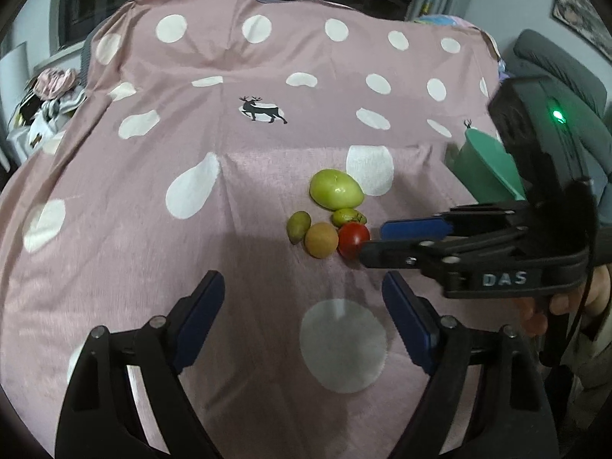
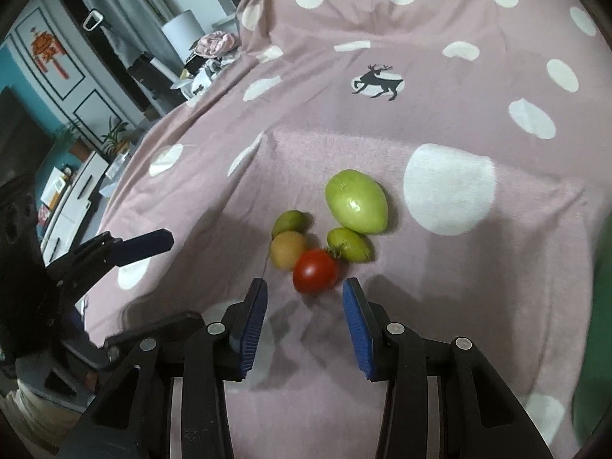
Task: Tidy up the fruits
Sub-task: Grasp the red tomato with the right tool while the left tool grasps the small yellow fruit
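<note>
While both grippers hung over the cloth, five fruits lay in one cluster near its middle.
Cloth: a pink cloth (image 1: 153, 229) with white dots and a deer print (image 1: 264, 110) covered the desk.
Big green fruit: it (image 1: 336, 189) lay at the far side of the cluster, beside a large white dot.
Small green fruit: one (image 1: 347, 217) sat just in front of the big one, apparently touching the tomato.
Tomato: red (image 2: 316, 271), nearest the right gripper, touching the tan fruit.
Tan fruit: round (image 1: 321, 240), left of the tomato.
Olive fruit: oval (image 1: 298, 226), at the cluster's left edge, against the tan fruit.
Green bowl: it (image 1: 485, 168) stood at the right edge of the cloth, well apart from the fruits, partly hidden behind the right gripper.
Left gripper: it (image 1: 302, 306) hovered near the cluster on its near side; its fingers (image 1: 206, 306) stood wide apart and held nothing.
Right gripper: it (image 2: 304, 298) pointed at the tomato from close by; its fingers (image 2: 254, 313) stood partly open, apart from the fruit, with only cloth between them.
Hand: a person's hand (image 1: 562, 302) gripped the right gripper's handle.
</note>
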Tool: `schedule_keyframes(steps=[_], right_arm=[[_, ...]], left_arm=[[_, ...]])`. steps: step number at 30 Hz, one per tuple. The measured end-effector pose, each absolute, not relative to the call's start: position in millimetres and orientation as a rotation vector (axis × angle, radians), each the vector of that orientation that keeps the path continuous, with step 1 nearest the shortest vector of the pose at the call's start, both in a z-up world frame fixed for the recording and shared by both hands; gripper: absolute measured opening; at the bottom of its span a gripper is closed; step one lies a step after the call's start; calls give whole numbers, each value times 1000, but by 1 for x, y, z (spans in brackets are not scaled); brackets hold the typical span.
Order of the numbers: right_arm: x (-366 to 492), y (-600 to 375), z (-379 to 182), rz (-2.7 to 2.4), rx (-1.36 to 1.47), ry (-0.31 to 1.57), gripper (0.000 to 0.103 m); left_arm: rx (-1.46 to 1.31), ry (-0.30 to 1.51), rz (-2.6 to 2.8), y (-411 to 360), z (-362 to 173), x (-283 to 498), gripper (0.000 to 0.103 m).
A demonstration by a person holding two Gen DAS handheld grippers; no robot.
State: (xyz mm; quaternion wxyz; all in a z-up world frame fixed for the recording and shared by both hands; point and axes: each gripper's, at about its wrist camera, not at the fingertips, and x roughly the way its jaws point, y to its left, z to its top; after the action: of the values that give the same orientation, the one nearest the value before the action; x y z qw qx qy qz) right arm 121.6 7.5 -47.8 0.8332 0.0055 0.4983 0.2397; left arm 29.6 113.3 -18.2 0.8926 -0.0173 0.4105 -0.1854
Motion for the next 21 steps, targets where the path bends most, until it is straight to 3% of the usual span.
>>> schedule_keyframes(steps=[6, 9, 13, 15, 21], right_arm=[[142, 6, -62, 493, 63, 1091, 43], [145, 2, -64, 507, 94, 1083, 30], [139, -4, -61, 497, 66, 1055, 30], [136, -14, -55, 488, 91, 1036, 30], [115, -49, -42, 478, 151, 1009, 30]], left_arm=[[-9, 879, -385, 111, -23, 37, 78], [6, 886, -373, 108, -23, 42, 78], [25, 896, -365, 102, -21, 50, 78], [34, 897, -377, 97, -19, 50, 70], [73, 938, -415, 73, -25, 57, 62]])
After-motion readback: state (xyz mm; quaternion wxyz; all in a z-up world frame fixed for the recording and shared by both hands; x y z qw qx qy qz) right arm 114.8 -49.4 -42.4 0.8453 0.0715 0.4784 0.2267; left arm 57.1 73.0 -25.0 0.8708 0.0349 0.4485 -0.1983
